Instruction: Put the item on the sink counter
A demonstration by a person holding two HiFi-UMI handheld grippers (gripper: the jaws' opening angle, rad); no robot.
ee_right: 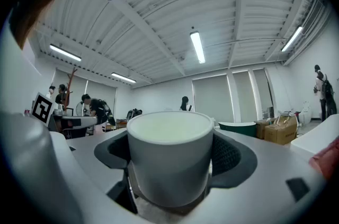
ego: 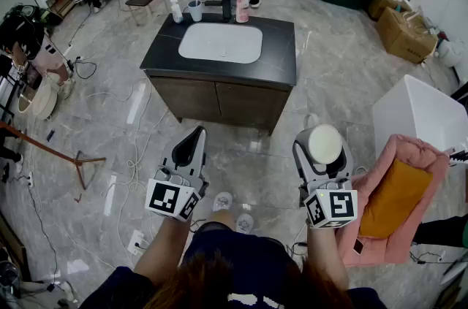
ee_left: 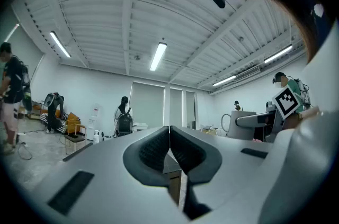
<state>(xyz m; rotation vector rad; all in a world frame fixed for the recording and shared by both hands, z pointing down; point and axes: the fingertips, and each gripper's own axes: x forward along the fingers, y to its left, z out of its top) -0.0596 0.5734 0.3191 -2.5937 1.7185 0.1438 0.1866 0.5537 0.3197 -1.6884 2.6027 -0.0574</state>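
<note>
Jaws: right gripper's (ego: 322, 151) spread wide, gripping the mug (ee_right: 169, 157); left gripper's (ego: 195, 135) closed, empty. Mid-carry; next, reach the tabletop (ego: 279, 52).

I'm holding white mug (ego: 325, 144) upright, mouth facing up, sides pressing against both jaws of my right gripper (ee_right: 170, 157), above floor. Sink counter (ego: 281, 59), dark top, white basin sitting in middle, is standing ahead, well apart from mug.
</note>
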